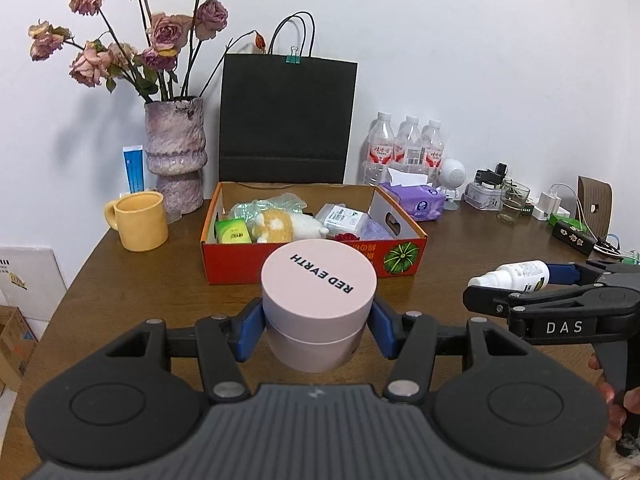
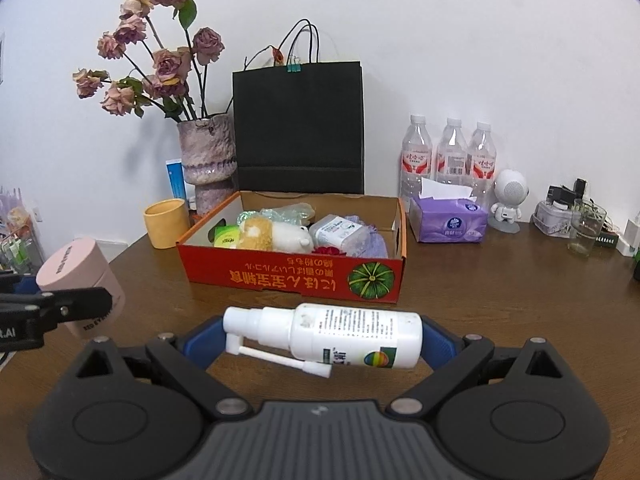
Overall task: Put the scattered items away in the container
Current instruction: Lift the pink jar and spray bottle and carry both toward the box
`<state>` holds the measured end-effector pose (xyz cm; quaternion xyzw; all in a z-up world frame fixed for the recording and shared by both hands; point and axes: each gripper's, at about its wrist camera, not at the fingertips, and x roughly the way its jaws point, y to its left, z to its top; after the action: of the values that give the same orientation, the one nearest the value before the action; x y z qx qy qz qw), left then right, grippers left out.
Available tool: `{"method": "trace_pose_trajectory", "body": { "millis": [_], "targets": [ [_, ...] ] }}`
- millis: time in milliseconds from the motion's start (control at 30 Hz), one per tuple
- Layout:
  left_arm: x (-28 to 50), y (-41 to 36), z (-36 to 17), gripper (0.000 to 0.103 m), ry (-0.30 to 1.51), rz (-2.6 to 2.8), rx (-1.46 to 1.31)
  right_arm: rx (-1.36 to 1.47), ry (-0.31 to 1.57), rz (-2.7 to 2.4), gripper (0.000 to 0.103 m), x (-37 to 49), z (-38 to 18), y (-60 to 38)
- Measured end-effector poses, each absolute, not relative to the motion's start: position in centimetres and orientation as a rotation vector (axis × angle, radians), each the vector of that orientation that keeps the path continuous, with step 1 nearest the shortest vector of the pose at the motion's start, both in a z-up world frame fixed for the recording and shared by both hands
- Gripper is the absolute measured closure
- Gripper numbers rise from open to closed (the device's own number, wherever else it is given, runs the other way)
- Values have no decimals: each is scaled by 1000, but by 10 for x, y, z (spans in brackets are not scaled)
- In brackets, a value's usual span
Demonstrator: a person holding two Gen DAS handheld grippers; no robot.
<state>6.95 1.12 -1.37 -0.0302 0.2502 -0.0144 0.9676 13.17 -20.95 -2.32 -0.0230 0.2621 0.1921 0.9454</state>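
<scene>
**A:** Item one?

**B:** Round pale-pink cardboard jar with a flat lid (image 1: pixel 319 304), lettered in black. The left gripper (image 1: pixel 318 330) is clamping it at the sides between blue pads, upright, above the brown wooden table (image 1: pixel 120 288), just short of the red cardboard box with a pumpkin print (image 1: pixel 404 258).

**A:** Item two?

**B:** White plastic spray bottle with a folded nozzle (image 2: pixel 340 334), lying crosswise. The right gripper (image 2: pixel 320 338) is pinching it end to end, also in front of the box.

**A:** Box contents?

**B:** Plush toy, green packet, clear wrapped pack, bubble wrap; it is sitting crowded along the front and left.

**A:** Handling advice?

**B:** In my judgement, both loads are heading boxward. Clear the front wall, aim for the barer cardboard at the back, lower the jar level, keep the two grippers apart, and release only once each item is resting.
</scene>
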Motion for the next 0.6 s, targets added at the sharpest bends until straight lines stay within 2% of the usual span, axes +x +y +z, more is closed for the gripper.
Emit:
{"method": "trace_pose_trajectory", "body": {
  "millis": [600],
  "targets": [
    [101,19,5,47,522,-41,-87,-75,540,399,5,156,-5,-199]
  ]
}}
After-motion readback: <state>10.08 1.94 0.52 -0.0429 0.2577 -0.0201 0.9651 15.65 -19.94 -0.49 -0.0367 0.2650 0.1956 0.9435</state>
